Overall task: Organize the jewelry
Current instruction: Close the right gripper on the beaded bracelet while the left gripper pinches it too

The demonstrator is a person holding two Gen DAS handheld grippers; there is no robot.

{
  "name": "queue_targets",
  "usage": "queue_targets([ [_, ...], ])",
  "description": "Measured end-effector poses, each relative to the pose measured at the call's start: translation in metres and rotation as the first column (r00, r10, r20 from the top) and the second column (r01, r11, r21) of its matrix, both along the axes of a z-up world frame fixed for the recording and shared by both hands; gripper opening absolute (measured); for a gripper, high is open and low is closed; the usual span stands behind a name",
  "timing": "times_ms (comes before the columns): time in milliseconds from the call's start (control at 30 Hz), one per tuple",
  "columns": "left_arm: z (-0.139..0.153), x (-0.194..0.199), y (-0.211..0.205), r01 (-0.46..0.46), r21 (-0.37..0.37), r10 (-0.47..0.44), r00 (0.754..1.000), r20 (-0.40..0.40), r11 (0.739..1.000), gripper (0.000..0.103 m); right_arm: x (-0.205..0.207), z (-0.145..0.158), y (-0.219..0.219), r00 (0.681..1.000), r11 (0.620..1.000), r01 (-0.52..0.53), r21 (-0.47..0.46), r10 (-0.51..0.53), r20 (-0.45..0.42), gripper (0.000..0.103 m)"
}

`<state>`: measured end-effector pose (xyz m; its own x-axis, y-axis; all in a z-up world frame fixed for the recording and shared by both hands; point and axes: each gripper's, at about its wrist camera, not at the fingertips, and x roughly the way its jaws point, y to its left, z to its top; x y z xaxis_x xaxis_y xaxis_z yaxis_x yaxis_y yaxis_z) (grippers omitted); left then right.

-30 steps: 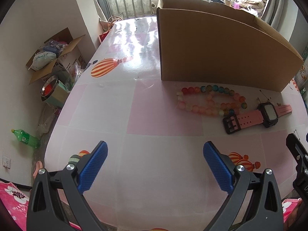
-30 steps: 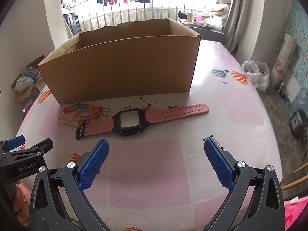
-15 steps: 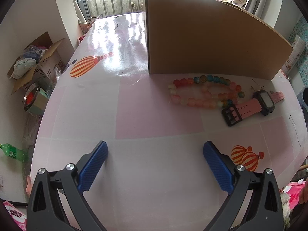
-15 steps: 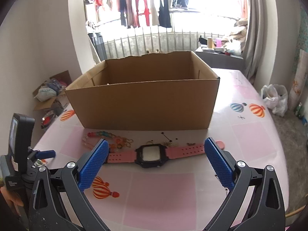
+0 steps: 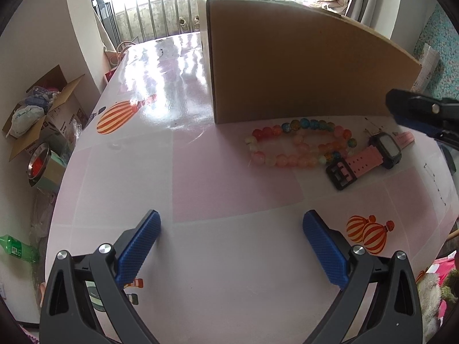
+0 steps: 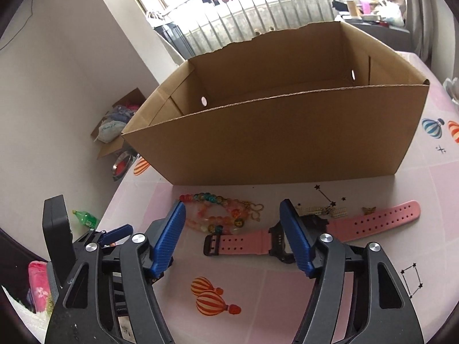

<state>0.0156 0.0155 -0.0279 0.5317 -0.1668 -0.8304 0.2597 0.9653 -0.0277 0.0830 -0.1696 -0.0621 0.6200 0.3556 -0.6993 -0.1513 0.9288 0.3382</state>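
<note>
1. My right gripper (image 6: 232, 223) hangs over the pink-strapped digital watch with the black case (image 6: 287, 240), which lies flat on the pink-and-white checked tabletop with balloon prints (image 6: 258, 289) in front of the open brown cardboard box (image 6: 287, 140). Its jaws are closing, and the buckle-side strap shows in the gap between the blue ribbed pads (image 6: 169, 238); I see no pad pressing on it, so nothing is pinched yet.

2. My left gripper (image 5: 232, 246) stands spread wide above bare table, holding nothing, well apart from the jewelry.

3. Beside the watch's buckle end lies the string of round glass beads in pink, orange and blue (image 6: 215, 215), with small gold charms (image 6: 255, 210) at its end. A few little gold clips (image 6: 324, 210) sit near the watch case, just in front of the box wall.

4. I judge the step in hand to be the first pick: the reach for the watch. Every piece I can see is on the table, and what shows of the box interior looks bare.

5. The next move calls for lowering until the pads straddle the strap or case, closing firmly across it, then lifting clear of the beads touching the buckle so they are not dragged, and carrying it over the box's near wall.
</note>
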Motion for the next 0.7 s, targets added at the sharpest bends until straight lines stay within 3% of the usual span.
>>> queue_targets([
  [133,0.014,0.004,0.009,0.036,-0.137,-0.031,0.999,0.038,0.990,0.098,0.012,-0.005,0.011,0.998,0.998,-0.048,-0.035,0.047,-0.037,0.047],
  [267,0.019,0.013,0.008,0.052,-0.133,-0.042,0.996,0.080,0.990,0.097,0.024,-0.013,0.020,0.994,0.995,-0.086,-0.057,0.081,-0.076,0.035],
  [433,0.023,0.026,0.006,0.082,-0.126,-0.070,0.993,0.095,0.989,0.078,0.035,-0.022,0.024,0.987,0.991,-0.112,-0.074,0.102,-0.123,0.021],
  [700,0.005,0.044,0.001,0.092,-0.134,-0.092,0.996,0.006,0.987,0.044,0.042,-0.027,0.026,0.978,0.983,-0.141,-0.113,0.121,-0.170,0.016],
])
